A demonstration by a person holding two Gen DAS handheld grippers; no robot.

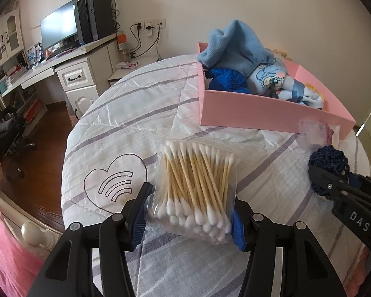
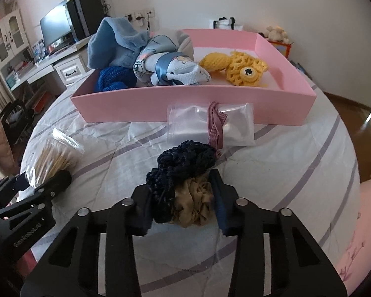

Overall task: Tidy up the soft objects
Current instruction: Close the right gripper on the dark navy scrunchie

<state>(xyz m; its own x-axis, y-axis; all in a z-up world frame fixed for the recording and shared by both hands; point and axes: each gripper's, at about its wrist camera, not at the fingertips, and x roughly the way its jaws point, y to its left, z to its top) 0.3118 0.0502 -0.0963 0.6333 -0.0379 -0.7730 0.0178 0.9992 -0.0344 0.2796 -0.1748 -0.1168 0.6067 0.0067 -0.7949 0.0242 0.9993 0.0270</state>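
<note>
My left gripper (image 1: 190, 210) is shut on a clear bag of cotton swabs (image 1: 195, 188), held just above the striped bedspread (image 1: 126, 128). My right gripper (image 2: 183, 198) is shut on a dark blue crocheted scrunchie (image 2: 183, 163) and a tan scrunchie (image 2: 195, 203) bunched together. The pink box (image 2: 193, 104) lies beyond both, holding a light blue fleece (image 2: 116, 42), a patterned cloth roll (image 2: 170, 69), blue yarn (image 2: 113, 79) and yellow crochet pieces (image 2: 235, 66). In the left wrist view the box (image 1: 259, 113) sits to the upper right.
A clear bag with a mauve hair band (image 2: 215, 123) lies against the box's near wall. A white desk (image 1: 69, 61) with monitor (image 1: 59, 27) stands left of the bed. Wood floor (image 1: 44, 133) lies past the bed's left edge.
</note>
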